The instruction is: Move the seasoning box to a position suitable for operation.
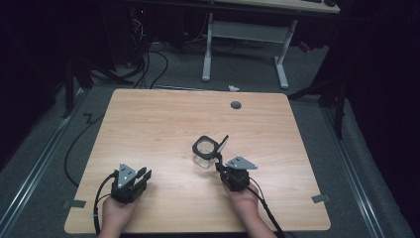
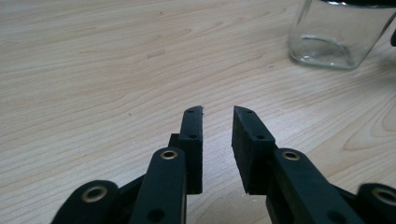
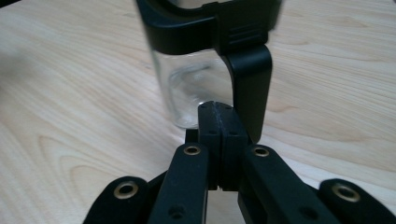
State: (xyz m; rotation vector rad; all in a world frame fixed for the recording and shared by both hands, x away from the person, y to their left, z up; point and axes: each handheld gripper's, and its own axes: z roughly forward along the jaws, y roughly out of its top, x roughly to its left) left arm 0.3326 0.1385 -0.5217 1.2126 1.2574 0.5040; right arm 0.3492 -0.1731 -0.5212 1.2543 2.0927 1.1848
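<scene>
So we've got the big wooden table [image 1: 163,129] pretty much to ourselves here, with a small cable hole [image 1: 236,105] near the far edge and a white desk frame [image 1: 245,44] out on the floor beyond it. The thing we're working on is the glass jar [image 1: 204,153], sitting upright roughly mid-table, a bit toward our right side, with a black collar around its mouth and its flip lid [image 1: 222,145] hanging open off the right edge. Our right gripper [image 1: 224,167] is just beside the jar on the near side; in the right gripper view the jaws are pressed flat together with nothing between them, and the tip sits right up by the black lid tab [image 3: 247,93] that hangs down the jar's side, though we can't tell if it's actually touching. Our left gripper [image 1: 143,174] rests well apart, near the front-left of the table, jaws slightly parted and holding nothing, with the jar off in its upper right corner [image 2: 336,37]. Our guess is we're at the approach stage for nudging or flipping that lid with the closed right tip. Next move probably calls for getting under or behind the lid and swinging it over the mouth, and maybe bringing the left one in to steady the glass so it doesn't slide.
</scene>
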